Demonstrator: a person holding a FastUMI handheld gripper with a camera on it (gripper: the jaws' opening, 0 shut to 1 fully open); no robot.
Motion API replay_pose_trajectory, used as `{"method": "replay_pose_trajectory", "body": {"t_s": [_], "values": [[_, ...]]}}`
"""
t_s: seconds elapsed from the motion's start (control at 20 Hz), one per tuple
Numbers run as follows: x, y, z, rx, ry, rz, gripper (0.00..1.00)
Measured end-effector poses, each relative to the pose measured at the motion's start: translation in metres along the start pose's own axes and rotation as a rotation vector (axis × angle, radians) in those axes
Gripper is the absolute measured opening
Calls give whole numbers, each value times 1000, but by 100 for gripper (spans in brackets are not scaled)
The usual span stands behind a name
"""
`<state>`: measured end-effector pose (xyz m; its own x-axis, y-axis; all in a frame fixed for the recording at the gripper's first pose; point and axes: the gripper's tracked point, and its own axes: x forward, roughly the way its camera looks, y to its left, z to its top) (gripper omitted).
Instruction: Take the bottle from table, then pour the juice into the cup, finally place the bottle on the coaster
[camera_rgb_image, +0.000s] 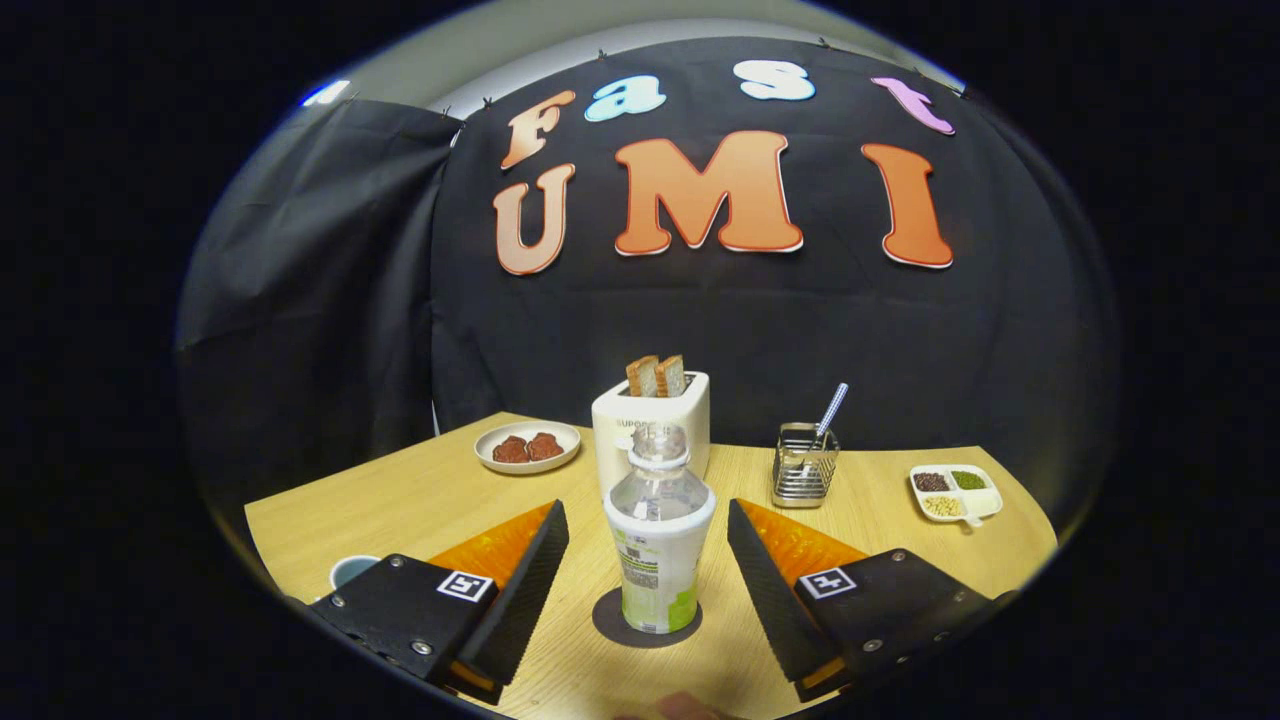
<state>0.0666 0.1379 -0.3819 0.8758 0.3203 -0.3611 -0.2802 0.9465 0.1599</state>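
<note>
One bottle stands upright on the dark coaster near the desk's front edge, between the jaws, which are wide open and touch nothing. Judged: final placing step done. Next: back straight out; cup sits beside the left finger.

Bottle stands upright on coaster between the spread fingers, a gap either side. Toaster blocks directly behind; wire caddy beyond the right finger. Bare surface lies beyond the left finger.
</note>
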Motion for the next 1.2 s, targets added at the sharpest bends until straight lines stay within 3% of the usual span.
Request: {"method": "replay_pose_trajectory", "body": {"t_s": [0.4, 0.65, 1.2], "values": [[-105, -2, 126, -42, -233, -34, 97], [-172, -7, 196, -95, -322, -131, 97], [-263, -33, 285, -70, -391, -267, 97]]}}
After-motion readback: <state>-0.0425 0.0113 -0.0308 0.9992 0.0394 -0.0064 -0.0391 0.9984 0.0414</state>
